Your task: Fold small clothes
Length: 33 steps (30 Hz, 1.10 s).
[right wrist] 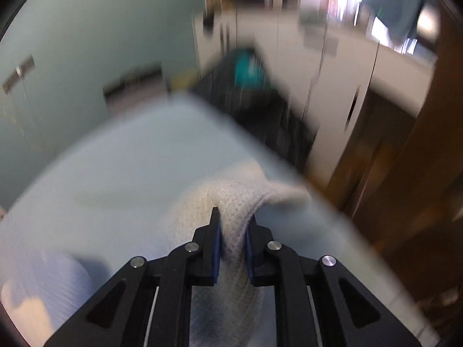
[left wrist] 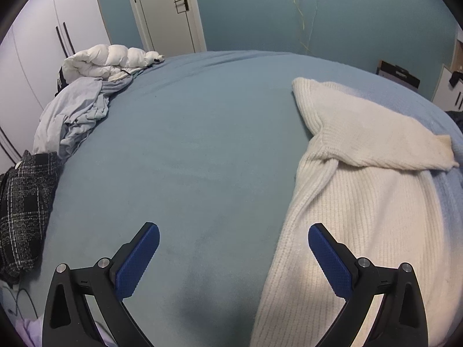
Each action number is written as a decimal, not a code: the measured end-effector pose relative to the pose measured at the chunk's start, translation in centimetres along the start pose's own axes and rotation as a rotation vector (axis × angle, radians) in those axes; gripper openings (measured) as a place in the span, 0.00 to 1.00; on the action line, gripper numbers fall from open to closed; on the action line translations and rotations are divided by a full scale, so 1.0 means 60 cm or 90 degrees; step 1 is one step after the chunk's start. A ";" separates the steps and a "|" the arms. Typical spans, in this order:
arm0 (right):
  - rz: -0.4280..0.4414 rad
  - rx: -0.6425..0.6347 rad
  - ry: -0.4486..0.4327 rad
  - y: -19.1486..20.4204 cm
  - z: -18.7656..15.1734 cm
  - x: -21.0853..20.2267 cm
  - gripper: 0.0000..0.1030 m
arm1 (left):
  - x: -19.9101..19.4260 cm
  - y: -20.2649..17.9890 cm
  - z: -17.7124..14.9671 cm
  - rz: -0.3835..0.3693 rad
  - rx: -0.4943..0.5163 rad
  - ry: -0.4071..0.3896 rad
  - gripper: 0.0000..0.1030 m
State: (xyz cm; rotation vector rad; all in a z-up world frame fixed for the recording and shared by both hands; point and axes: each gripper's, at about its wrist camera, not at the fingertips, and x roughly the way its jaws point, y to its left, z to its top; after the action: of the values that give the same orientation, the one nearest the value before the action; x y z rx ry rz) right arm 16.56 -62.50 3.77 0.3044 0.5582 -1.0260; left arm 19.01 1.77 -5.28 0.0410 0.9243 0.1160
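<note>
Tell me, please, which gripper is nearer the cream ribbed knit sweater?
Right. The right gripper is clamped on a fold of the cream ribbed knit sweater; the left gripper hangs open beside its edge, not touching.

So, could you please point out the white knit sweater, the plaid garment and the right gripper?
white knit sweater (left wrist: 361, 202): left wrist view, ribbed body.
plaid garment (left wrist: 23, 211): left wrist view, middle.
right gripper (right wrist: 233, 225): right wrist view, between fingertips.
</note>
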 end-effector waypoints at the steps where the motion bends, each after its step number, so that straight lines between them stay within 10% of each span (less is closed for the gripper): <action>1: -0.010 -0.019 -0.046 0.007 0.025 -0.030 0.10 | -0.006 0.001 0.002 -0.003 -0.003 -0.004 1.00; 9: 0.036 -0.201 -0.191 0.177 0.098 -0.159 0.10 | -0.055 0.007 0.014 -0.030 -0.015 -0.037 1.00; 19: 0.293 -0.486 -0.245 0.478 -0.165 -0.413 0.10 | -0.096 0.056 0.019 -0.048 -0.069 -0.068 1.00; 22: 0.380 -0.551 -0.153 0.561 -0.278 -0.434 0.17 | -0.101 0.065 0.018 -0.049 -0.073 -0.071 1.00; 27: 0.471 -0.613 0.153 0.595 -0.469 -0.368 0.41 | -0.106 0.082 0.016 -0.059 -0.089 -0.076 1.00; 33: 0.446 -0.538 0.197 0.457 -0.445 -0.276 0.47 | -0.103 0.083 0.015 -0.082 -0.099 -0.073 1.00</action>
State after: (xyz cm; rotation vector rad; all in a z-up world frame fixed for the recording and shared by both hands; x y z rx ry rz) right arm 25.98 -24.04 -9.19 -0.1073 1.0186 -0.0150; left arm 15.66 5.99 0.59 -0.1544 0.7995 0.0649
